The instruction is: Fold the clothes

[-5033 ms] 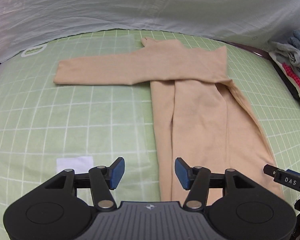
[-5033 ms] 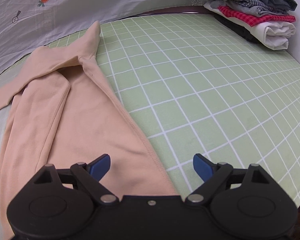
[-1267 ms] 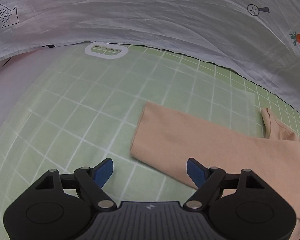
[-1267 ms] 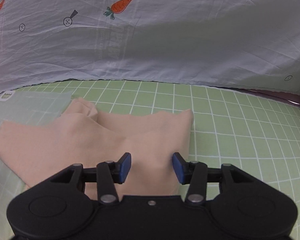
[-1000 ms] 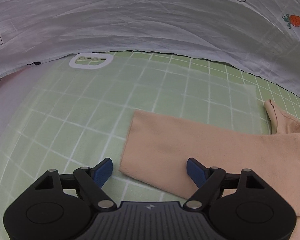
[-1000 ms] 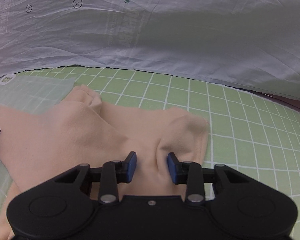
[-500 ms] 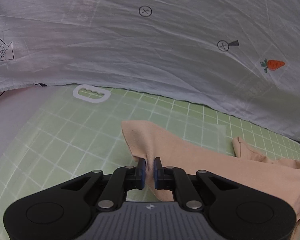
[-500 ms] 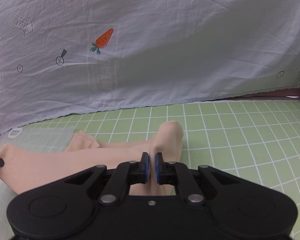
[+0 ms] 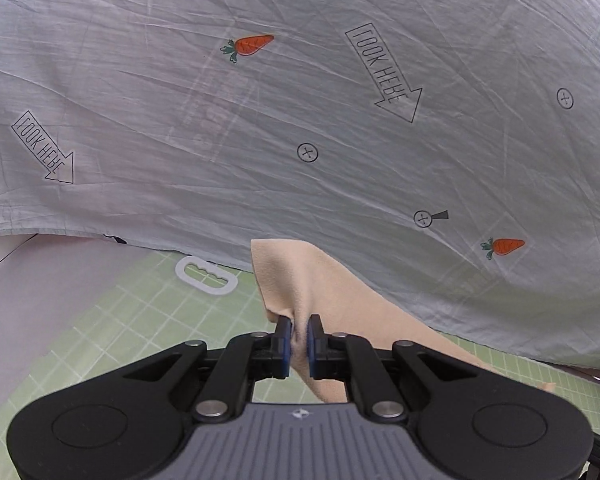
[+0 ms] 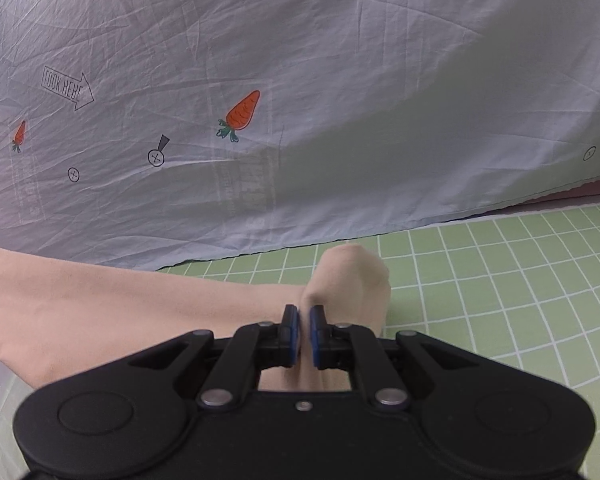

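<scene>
Currently, the left gripper point(image 9: 298, 336) is clamped narrow on a fold of the beige garment point(image 9: 320, 292), lifted above the green grid mat point(image 9: 112, 332). Likewise, the right gripper point(image 10: 304, 334) pinches another fold of the garment point(image 10: 140, 304) above that mat point(image 10: 500, 280).

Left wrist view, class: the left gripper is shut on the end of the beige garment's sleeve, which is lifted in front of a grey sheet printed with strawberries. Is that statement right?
Not quite. The left wrist view shows carrots, not strawberries, printed on the grey sheet. The rest holds: the left gripper is shut on the end of the beige garment sleeve, lifted in front of that sheet.
</scene>
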The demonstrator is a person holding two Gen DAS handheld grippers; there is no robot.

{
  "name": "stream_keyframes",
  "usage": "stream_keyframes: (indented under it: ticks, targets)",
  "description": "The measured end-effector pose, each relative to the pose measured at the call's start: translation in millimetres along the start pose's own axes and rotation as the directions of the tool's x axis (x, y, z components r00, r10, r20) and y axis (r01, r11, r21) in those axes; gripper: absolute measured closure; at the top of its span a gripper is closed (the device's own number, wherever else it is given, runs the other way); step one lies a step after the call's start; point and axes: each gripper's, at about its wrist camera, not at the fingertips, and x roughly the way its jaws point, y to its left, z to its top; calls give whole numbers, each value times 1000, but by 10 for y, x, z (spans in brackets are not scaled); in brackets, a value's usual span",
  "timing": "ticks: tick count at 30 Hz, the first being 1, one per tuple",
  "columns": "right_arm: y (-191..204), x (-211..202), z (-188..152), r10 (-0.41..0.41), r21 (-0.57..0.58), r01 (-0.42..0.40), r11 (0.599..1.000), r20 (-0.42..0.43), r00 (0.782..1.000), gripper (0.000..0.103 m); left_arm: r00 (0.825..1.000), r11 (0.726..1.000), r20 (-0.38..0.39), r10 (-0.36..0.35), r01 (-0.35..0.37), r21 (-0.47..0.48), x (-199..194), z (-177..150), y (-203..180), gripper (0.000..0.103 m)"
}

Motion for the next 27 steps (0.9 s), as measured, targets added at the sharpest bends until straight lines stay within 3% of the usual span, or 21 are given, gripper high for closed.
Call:
stream_keyframes:
  ticks: [11, 17, 20, 21, 24, 27]
  targets:
    - [-188, 718, -84, -109, -60, 100, 993, -165, 980, 97, 980, 987, -164, 114, -130, -89, 548, -371, 519, 94]
    - [-137, 773, -116, -141, -183, 111, 977, -160, 977, 101, 955, 980, -263, 140, -172, -103, 781, -626, 632, 94]
    - [-104, 715, -54, -162, -161, 135, 978, -171, 972, 100, 948, 977, -287, 136, -175, -118, 798, -695, 649, 93]
    - [-88, 655, -40, -171, -139, 149, 979, -165, 971, 97, 948, 978, -287, 136, -176, -116, 789, -706, 646, 93]
    - [-6, 378, -110, -188, -67, 181, 981, -133, 973, 63, 947, 978, -290, 138, -177, -113, 761, -739, 637, 93]
    - [125, 118, -308, -204, -60, 198, 978, -130, 970, 62, 947, 978, -293, 135, -175, -115, 715, -752, 630, 93]
